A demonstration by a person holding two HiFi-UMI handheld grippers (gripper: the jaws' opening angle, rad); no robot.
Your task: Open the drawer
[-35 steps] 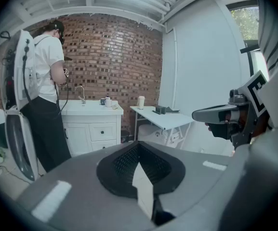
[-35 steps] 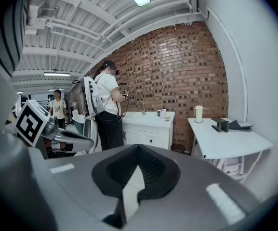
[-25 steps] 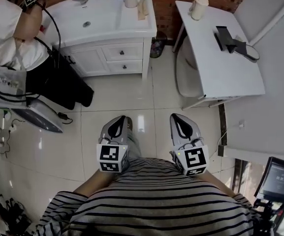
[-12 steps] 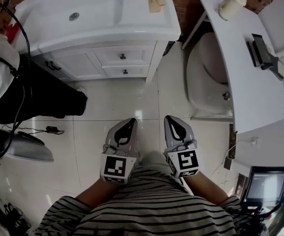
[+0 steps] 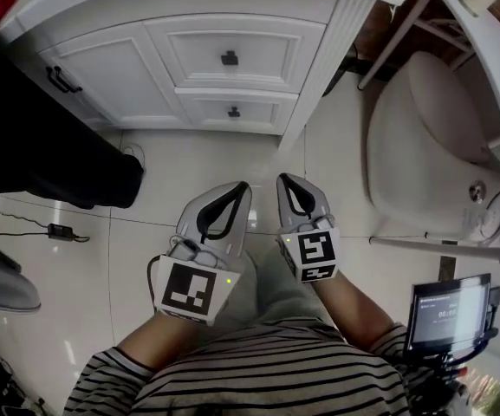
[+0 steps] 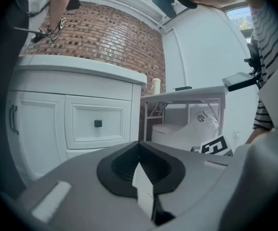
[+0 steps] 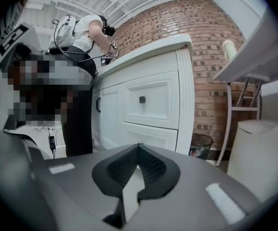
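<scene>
A white vanity cabinet (image 5: 336, 42) fills the top of the head view, with two drawers one above the other. The upper drawer (image 5: 267, 55) carries a dark square knob (image 5: 229, 57), and the lower drawer (image 5: 258, 113) has its own knob (image 5: 233, 111). Both drawers sit flush with the cabinet front. My left gripper (image 5: 243, 186) and right gripper (image 5: 284, 180) hover side by side over the tiled floor, short of the cabinet, both shut and holding nothing. The upper knob (image 6: 98, 123) shows left of the left gripper (image 6: 139, 142). That same knob (image 7: 142, 99) appears above the right gripper (image 7: 139, 146).
A cupboard door with a dark handle (image 5: 61, 80) is left of the drawers. A person in black trousers (image 5: 33, 146) stands at the cabinet's left. A toilet (image 5: 431, 146) and a white table (image 5: 492, 50) are on the right, a bin (image 7: 200, 146) beside the cabinet, a screen (image 5: 449, 310) near right.
Both grippers and the head camera have dropped low and come closer to the cabinet. The sink top has left the view and the drawers now look much larger. Both grippers stayed shut.
</scene>
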